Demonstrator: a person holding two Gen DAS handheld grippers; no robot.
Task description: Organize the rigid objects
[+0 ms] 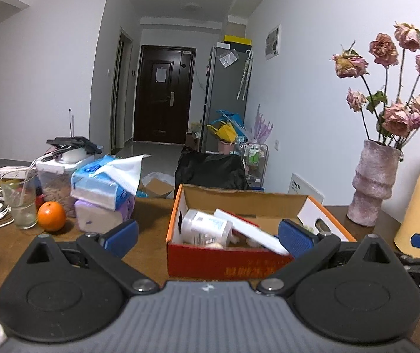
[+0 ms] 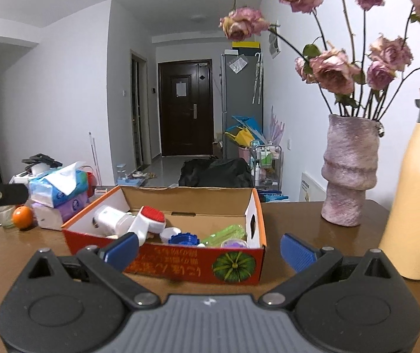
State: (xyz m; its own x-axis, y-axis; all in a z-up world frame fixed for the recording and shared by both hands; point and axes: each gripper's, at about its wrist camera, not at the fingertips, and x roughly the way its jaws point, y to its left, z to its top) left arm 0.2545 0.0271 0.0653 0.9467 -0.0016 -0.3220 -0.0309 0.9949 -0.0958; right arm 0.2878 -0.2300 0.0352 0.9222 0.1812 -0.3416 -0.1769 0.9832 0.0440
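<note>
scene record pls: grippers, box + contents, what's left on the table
left gripper: open, empty, facing the box
right gripper: open, empty, facing the box
box: orange cardboard, open top, on the wooden table
box contents: white bottle on its side, red-and-white brush, blue lid, green case
left of box: tissue packs, orange, glass
right of box: vase of dried roses, yellow flask

An open red cardboard box (image 2: pixel 180 264) is set mid-bench (image 2: pixel 18 250); stacked tissue packs (image 2: pixel 60 194) are found left, a rough pink ceramic vase (image 2: pixel 346 176) right.
</note>
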